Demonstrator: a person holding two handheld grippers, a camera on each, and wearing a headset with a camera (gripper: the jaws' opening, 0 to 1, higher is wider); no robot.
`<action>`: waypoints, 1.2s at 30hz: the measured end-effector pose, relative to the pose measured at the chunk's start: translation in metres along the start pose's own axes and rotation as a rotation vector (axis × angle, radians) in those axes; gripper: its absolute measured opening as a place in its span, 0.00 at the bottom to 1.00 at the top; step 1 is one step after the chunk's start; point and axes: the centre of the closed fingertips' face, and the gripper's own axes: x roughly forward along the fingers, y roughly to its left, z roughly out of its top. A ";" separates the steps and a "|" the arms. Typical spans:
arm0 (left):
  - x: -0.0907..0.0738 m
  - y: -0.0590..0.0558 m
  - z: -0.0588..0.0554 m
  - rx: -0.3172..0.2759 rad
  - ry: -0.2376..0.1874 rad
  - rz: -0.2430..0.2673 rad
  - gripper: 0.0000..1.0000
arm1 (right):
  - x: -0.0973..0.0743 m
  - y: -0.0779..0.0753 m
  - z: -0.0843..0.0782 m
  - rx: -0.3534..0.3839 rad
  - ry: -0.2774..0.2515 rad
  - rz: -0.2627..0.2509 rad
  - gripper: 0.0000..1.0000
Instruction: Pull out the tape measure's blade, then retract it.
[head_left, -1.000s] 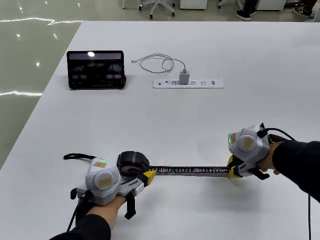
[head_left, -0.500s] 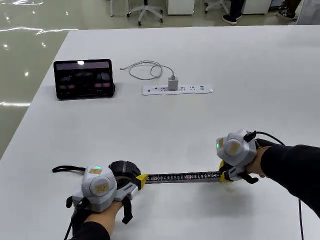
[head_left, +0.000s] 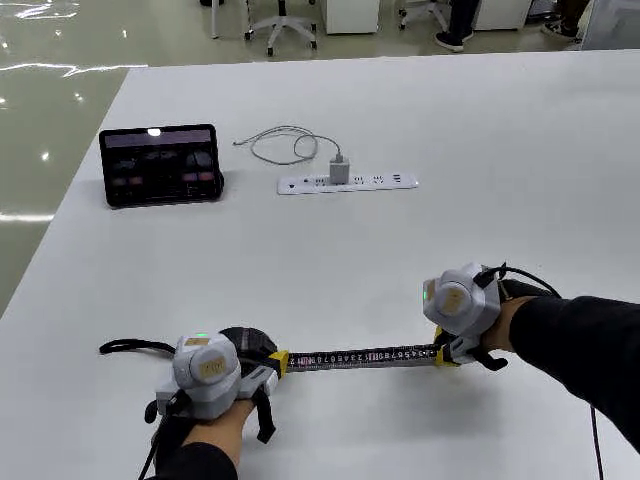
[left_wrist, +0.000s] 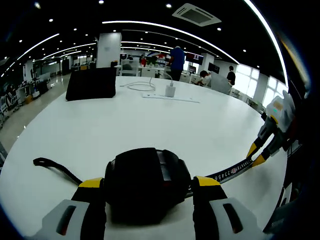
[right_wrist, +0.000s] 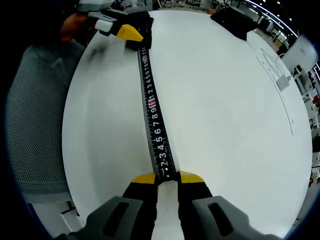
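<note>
White tabletop carries a dark tablet at the far left, with a power strip to its right holding a plugged charger and a looped cable. Nearer, a black strap trails left of the tape measure case, which sits clamped in the left gripper, yellow tips pressed against both its sides. Its blade lies flat on the table, running rightward, printed 2 to 9, then a red mark, then more numerals. At the right, the right gripper is nearly closed, pinching the blade's end between its tips
</note>
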 end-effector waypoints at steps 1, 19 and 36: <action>-0.001 -0.001 0.001 -0.063 0.010 0.006 0.68 | 0.000 0.000 0.000 0.000 0.000 0.003 0.10; 0.000 0.004 0.000 -0.025 0.040 0.035 0.63 | 0.002 -0.001 -0.001 0.009 -0.005 -0.001 0.10; 0.001 0.005 -0.001 -0.013 0.054 0.040 0.62 | 0.002 -0.001 0.000 0.031 -0.036 0.011 0.10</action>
